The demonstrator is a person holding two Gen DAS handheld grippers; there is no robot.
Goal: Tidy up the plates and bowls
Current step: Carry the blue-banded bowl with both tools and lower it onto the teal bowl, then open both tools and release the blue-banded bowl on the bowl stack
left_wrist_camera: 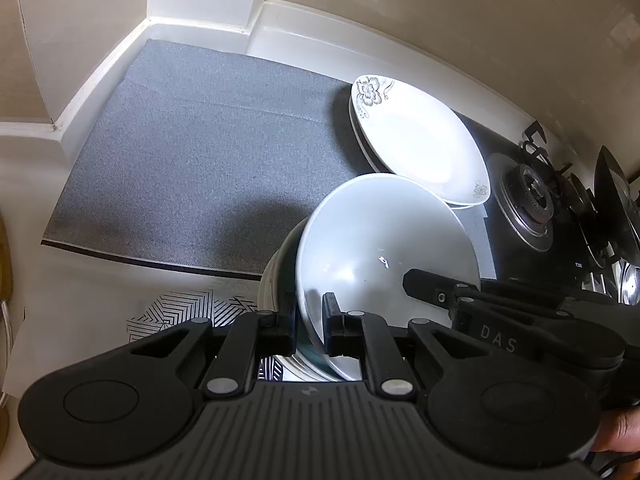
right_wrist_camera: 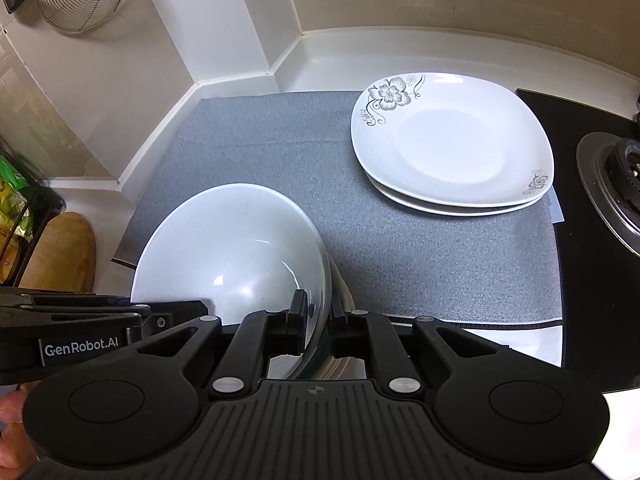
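Loads of bare grey mat leftward; both grippers pinch the empty white bowl's rim, 2 stacked plates beside.

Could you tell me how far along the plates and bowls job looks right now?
Done: two floral plates sit stacked on the grey mat beside the stove. In hand: the left gripper and right gripper each pinch the rim of the top white bowl, which sits over another bowl near the mat's front edge. Left: placing the bowls.
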